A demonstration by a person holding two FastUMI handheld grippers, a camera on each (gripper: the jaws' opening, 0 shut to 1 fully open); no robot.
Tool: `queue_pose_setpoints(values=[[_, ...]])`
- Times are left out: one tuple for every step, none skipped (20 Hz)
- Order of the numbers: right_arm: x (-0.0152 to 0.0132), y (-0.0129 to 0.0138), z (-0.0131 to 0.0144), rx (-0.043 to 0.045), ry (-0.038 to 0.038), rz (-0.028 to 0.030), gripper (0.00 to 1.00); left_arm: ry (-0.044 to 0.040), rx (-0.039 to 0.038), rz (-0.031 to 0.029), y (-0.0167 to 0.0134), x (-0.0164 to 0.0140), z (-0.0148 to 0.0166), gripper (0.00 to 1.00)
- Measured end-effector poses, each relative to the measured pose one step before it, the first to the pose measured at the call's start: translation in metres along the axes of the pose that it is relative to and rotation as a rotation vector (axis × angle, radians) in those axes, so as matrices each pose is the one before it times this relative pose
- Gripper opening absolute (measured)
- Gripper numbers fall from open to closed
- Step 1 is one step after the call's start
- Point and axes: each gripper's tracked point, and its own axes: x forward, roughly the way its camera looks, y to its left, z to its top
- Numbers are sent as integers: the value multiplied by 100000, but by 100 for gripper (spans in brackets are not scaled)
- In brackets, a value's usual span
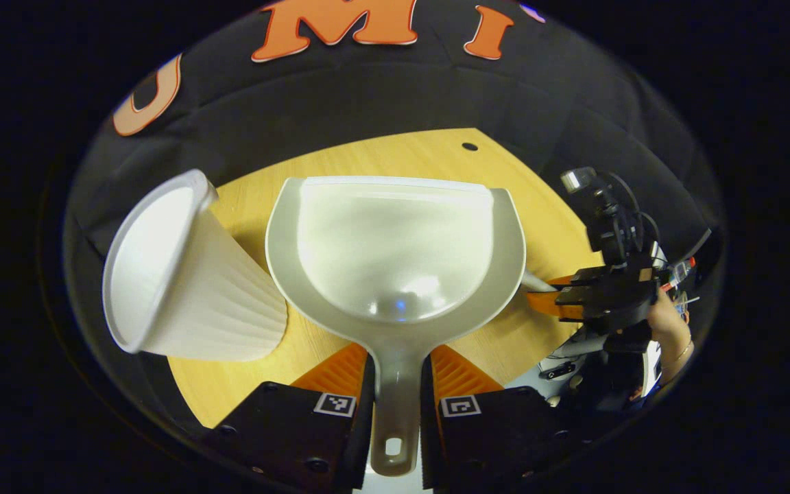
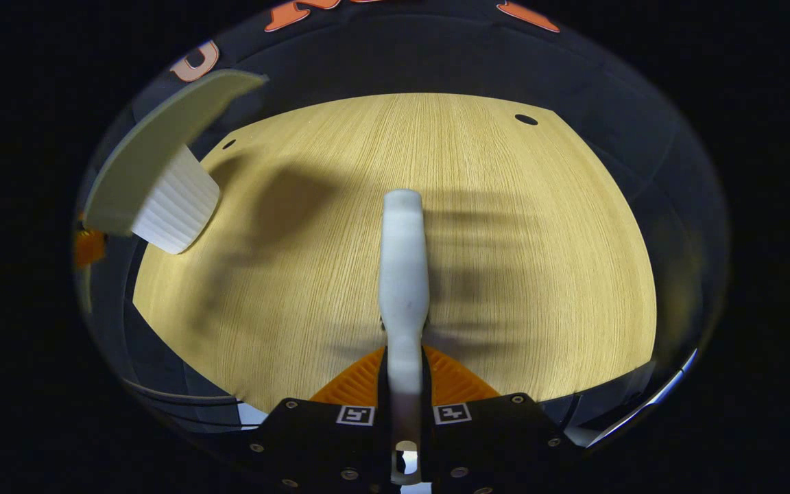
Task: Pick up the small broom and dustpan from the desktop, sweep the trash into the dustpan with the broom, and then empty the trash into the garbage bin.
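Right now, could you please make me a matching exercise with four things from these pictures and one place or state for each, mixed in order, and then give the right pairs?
Things:
1. dustpan
2. small broom
3. white ribbed garbage bin
4. wooden desktop

Places or states:
A. handle clamped in the right gripper, pointing forward over the desk
B. tipped over, its open mouth showing, beside the pan
C. bare of trash as far as visible, with shadows across it
D. handle clamped in the left gripper, pan empty

Pairs: 1-D, 2-A, 3-B, 4-C
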Motion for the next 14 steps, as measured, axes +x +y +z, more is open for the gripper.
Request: queue_pose_setpoints(values=[[-23, -2, -4, -393, 238, 45, 17, 2104, -1562, 1276, -11, 1464, -993, 31], [11, -46, 42, -428, 194, 143, 17, 2758, -2232, 775, 74, 864, -1040, 31], [13, -26, 8, -282, 28, 149, 17, 1954, -2827, -248, 31, 952, -817, 31], [66, 8, -73, -173, -3, -90, 17, 1127, -2833, -649, 14, 919, -578, 31], [-9, -23, -5, -116, 28, -79, 17, 852, -2516, -497, 79, 838, -404, 31], [24, 72, -14, 137, 271, -273, 16, -20, -1913, -445, 91, 859, -136, 31], [42, 21, 0, 10, 108, -413, 17, -980, -1573, 17, 466, 597, -675, 31], [21, 70, -142, 1, 126, -155, 17, 22, -777, 825, -245, 961, 99, 31], [-63, 73, 71, -192, 136, 358, 17, -180, -411, 1066, 413, 829, -88, 31], [279, 26, -201, -917, 579, -45, 17, 379, -84, 1079, 272, 684, -74, 31], [94, -16, -76, -1319, 581, -578, 17, 498, -257, 946, 334, 700, -27, 31], [101, 203, -21, -265, 110, -683, 17, 1136, -1065, -250, 337, 764, -73, 31], [168, 196, 21, -142, 188, -391, 17, 1637, -2199, -789, -77, 658, -170, 31], [84, 166, 21, -189, 204, -251, 17, 775, -1591, -666, -248, 615, -78, 31]])
